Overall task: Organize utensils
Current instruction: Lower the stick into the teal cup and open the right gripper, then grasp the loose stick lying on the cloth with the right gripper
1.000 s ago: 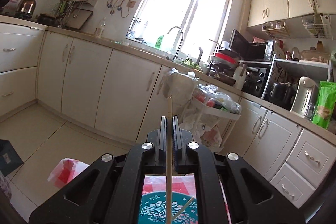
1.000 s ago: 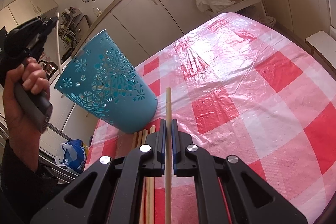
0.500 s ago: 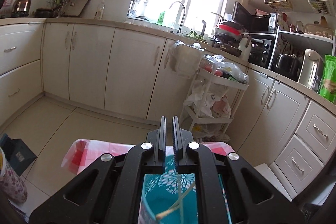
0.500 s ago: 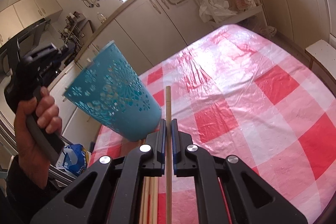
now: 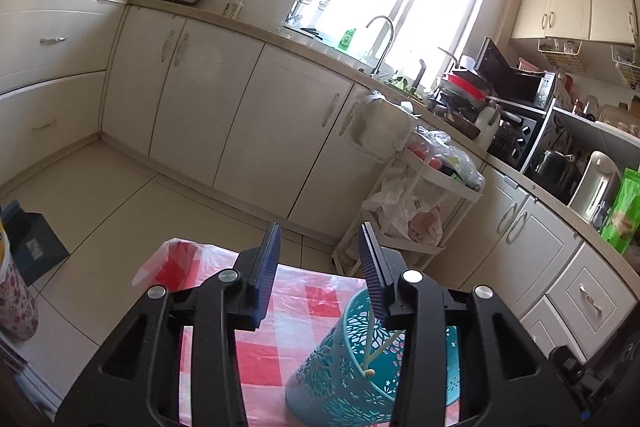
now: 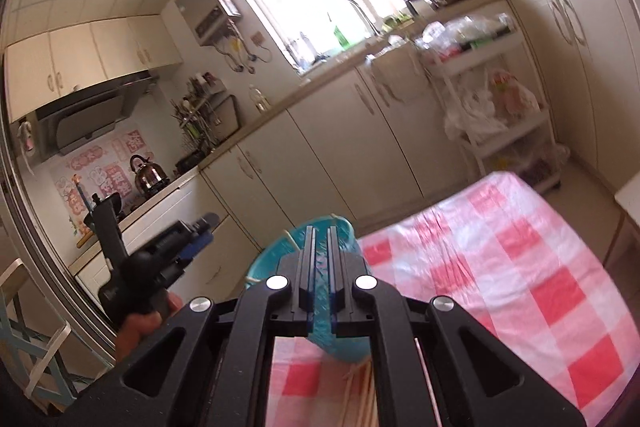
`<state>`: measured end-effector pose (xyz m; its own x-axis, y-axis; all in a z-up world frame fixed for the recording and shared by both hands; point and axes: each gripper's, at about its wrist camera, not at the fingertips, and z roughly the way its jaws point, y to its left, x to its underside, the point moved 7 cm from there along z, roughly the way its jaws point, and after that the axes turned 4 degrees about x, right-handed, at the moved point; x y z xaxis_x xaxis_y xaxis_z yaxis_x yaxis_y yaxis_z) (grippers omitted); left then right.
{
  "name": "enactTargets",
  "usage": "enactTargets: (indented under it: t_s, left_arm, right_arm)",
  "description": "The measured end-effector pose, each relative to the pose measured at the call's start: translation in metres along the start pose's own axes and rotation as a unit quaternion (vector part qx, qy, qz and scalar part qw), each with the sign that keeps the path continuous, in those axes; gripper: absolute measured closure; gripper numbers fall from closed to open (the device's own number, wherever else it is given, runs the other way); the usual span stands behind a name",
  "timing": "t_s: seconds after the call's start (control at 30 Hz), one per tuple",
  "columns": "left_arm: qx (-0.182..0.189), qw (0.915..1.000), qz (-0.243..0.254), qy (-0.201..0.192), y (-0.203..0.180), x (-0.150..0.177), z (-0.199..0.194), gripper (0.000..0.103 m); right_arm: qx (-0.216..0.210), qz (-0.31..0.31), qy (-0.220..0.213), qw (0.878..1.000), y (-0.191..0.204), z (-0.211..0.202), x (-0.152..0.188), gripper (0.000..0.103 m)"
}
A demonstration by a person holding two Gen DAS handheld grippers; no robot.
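A teal perforated utensil holder [image 5: 352, 375] stands on the red-and-white checked tablecloth [image 5: 256, 355], with chopsticks [image 5: 374, 353] leaning inside it. My left gripper [image 5: 320, 263] is open and empty, just above and left of the holder. It also shows in the right wrist view [image 6: 188, 247], held by a hand. My right gripper [image 6: 320, 255] hangs over the holder [image 6: 280, 255] with its jaws a narrow gap apart and nothing seen between them. Several loose chopsticks [image 6: 360, 383] lie on the cloth below it.
The tablecloth [image 6: 500, 267] stretches right and forward in the right wrist view. Beyond the table are cream kitchen cabinets [image 5: 280, 123], a white trolley with bags [image 5: 416, 211] and a chair [image 6: 24, 339] at the left.
The left gripper let its chopstick drop into the holder and opened wide. The right gripper rose over the holder and its chopstick is no longer between the jaws.
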<state>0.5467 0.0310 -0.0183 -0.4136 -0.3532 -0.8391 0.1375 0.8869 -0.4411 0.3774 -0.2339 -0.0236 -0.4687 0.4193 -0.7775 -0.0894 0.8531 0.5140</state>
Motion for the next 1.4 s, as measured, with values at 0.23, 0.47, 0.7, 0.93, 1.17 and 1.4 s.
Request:
enactTargets:
  t_s: [0.23,0.47,0.7,0.93,1.17,1.4]
  left_arm:
    - [-0.009,0.9998,-0.015,0.010,0.011,-0.002,0.000,0.063]
    - [-0.008,0.9992,-0.022,0.031,0.014,0.004,0.005,0.058]
    - [-0.002,0.9989,-0.028,0.037,0.014,0.003,0.004,0.055]
    - [-0.004,0.9985,-0.037,0.039,0.020,0.003,0.003,0.054]
    - [-0.004,0.9975,-0.050,0.049,0.023,0.008,0.007,0.053]
    - [0.001,0.9966,-0.056,0.060,0.021,0.013,0.012,0.052]
  right_arm:
    - [0.063,0.033,0.121,0.990,-0.042,0.025,0.040,0.096]
    - [0.153,0.121,0.233,0.953,-0.116,0.067,0.104,0.074]
    - [0.243,0.056,0.235,0.939,-0.117,0.125,0.088,0.060]
    - [0.242,-0.082,0.268,0.929,-0.107,0.141,0.105,0.084]
    - [0.169,0.040,0.281,0.944,-0.138,0.123,0.086,0.103]
    - [0.211,0.102,0.308,0.922,-0.153,0.135,0.092,0.102]
